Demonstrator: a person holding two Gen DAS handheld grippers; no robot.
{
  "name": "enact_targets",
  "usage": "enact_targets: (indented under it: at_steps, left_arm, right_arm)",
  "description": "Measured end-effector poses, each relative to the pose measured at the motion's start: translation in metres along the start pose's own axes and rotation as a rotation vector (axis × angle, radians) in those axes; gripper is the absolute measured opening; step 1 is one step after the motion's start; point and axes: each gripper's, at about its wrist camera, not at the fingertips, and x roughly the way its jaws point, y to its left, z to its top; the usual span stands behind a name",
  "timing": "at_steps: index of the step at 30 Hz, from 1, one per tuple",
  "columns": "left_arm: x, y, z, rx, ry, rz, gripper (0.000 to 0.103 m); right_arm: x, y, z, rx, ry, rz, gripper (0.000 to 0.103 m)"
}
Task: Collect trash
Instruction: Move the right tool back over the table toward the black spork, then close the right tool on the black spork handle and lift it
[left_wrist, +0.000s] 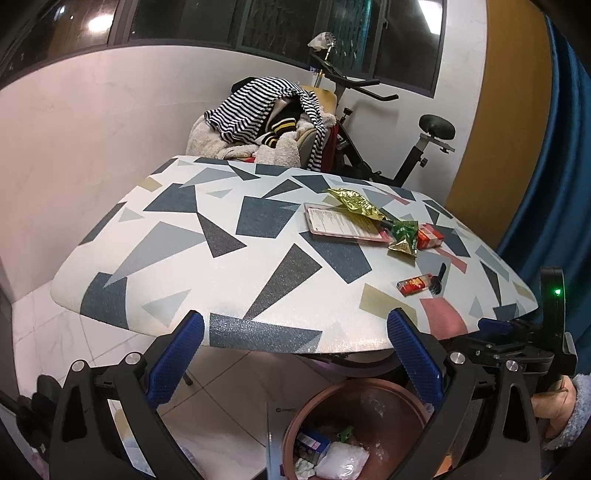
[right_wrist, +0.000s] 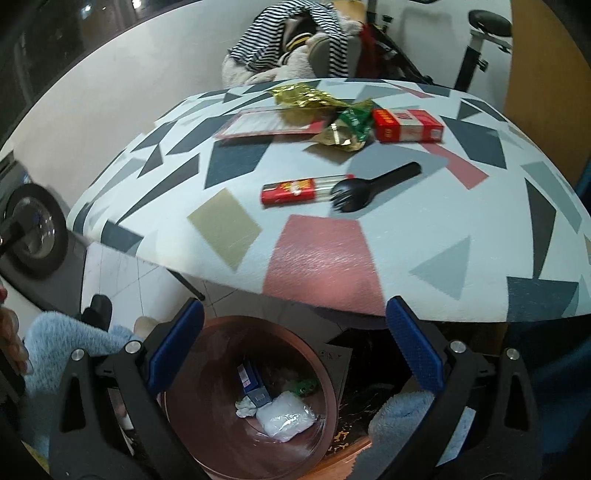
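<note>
Lying below the right hand-held gripper (right_wrist: 295, 347): bin (right_wrist: 207, 332).

My left wrist camera looks from the near edge across the patterned table (left_wrist: 229, 236). My right camera tilts steeper, closer; both share the brown bin (right_wrist: 221, 332) below.

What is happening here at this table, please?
A person is clearing trash from a patterned table into a brown bin on the floor beside it. Both the right gripper and the left gripper are open and empty, above the bin, which already holds a white bag and some scraps. On the table lie a black spork, a small red packet, a red box, gold and green wrappers and a flat card.
</note>
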Motion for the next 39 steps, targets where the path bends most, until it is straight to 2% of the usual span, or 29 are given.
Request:
enact_targets:
  at_steps: [11,25,27,33,39]
  left_arm:
    - [0.015,0.008,0.0,-0.029,0.015,-0.012,0.097]
    - [0.03,0.019,0.0,-0.047,0.033,-0.007,0.097]
    - [0.032,0.019,0.0,-0.046,0.037,-0.003,0.097]
    - [0.036,0.02,-0.002,-0.029,0.038,0.007,0.097]
    - [0.041,0.022,-0.004,-0.035,0.053,0.007,0.097]
  right_arm:
    - [0.003,-0.023,0.015,0.06,0.003,-0.031,0.097]
    - [0.012,-0.034,0.034,0.045,0.006,-0.04,0.096]
    - [0.015,-0.037,0.038,0.055,0.016,-0.022,0.083]
    - [0.025,-0.042,0.048,0.084,0.029,0.017,0.064]
    - [0.035,-0.048,0.066,0.154,0.021,0.041,0.06]
